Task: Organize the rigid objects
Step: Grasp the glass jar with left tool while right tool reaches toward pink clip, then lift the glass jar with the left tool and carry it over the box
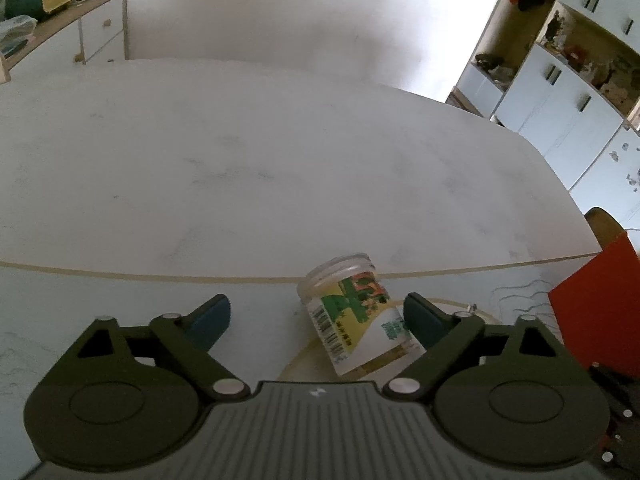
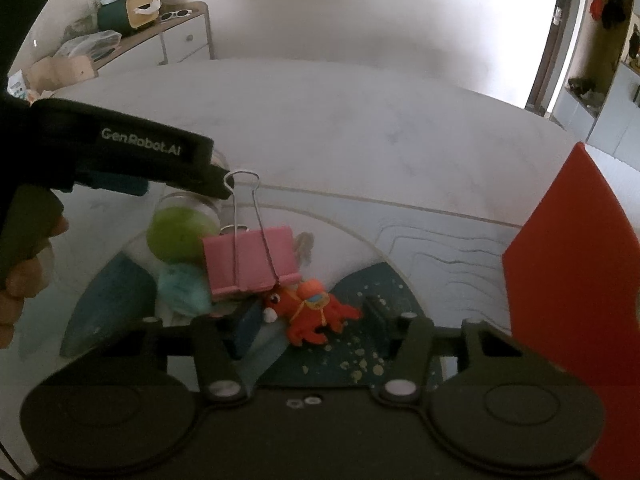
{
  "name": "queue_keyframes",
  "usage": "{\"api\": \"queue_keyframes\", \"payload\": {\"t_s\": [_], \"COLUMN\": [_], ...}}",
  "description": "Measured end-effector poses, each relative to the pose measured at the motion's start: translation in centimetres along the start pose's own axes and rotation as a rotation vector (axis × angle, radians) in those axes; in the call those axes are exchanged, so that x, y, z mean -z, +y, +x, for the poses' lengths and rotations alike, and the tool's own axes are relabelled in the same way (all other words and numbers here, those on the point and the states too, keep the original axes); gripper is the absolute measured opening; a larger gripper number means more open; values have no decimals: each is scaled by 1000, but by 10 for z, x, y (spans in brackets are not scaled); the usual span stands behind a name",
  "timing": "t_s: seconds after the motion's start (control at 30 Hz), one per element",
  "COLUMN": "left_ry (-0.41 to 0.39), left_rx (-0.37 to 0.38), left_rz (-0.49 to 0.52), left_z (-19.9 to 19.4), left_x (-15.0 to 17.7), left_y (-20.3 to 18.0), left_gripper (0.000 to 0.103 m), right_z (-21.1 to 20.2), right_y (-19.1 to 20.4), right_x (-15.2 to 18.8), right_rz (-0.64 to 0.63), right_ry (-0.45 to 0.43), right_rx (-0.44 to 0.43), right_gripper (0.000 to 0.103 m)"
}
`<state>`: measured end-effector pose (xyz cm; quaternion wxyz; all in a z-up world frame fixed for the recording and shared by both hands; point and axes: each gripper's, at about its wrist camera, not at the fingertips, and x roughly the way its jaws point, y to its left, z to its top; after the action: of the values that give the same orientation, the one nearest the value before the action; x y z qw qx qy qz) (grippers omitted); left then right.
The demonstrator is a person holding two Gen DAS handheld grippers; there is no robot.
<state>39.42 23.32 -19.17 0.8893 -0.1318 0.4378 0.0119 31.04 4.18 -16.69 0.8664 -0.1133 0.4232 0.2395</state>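
In the left wrist view, a clear plastic jar (image 1: 356,312) with a yellow and green label lies tilted between the fingers of my open left gripper (image 1: 316,316), nearer the right finger. In the right wrist view, the same jar (image 2: 180,228) shows its green base under the left gripper's black body (image 2: 120,160). A pink binder clip (image 2: 252,260) stands beside the jar. A red crab toy (image 2: 312,312) lies between the fingers of my open right gripper (image 2: 316,324). A pale teal object (image 2: 184,288) lies left of the clip.
The things lie on a round teal-patterned mat (image 2: 360,352) on a white table (image 1: 280,160). A red box (image 2: 572,280) stands at the right; it also shows in the left wrist view (image 1: 596,308). A cluttered dresser (image 2: 160,36) stands behind the table.
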Motion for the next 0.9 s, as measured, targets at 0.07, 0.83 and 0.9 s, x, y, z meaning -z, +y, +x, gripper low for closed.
{"api": "queue_keyframes", "payload": {"t_s": [0.07,0.83,0.9], "left_ry": [-1,39,41], "left_rx": [18,93,96], "left_rz": [3,40,43], "left_z": [-1,-35,-42], "left_x": [1,21,24], "left_y": [0,22,21], "left_gripper": [75,45,44], "right_z": [-2,-80,-90], "right_y": [0,-5,-6], "right_x": [2,31,33], "right_rz": [3,123,126], "right_ry": [-5,-76,-95], "right_rx": [-1,23,28], "right_gripper": [54,52,52]}}
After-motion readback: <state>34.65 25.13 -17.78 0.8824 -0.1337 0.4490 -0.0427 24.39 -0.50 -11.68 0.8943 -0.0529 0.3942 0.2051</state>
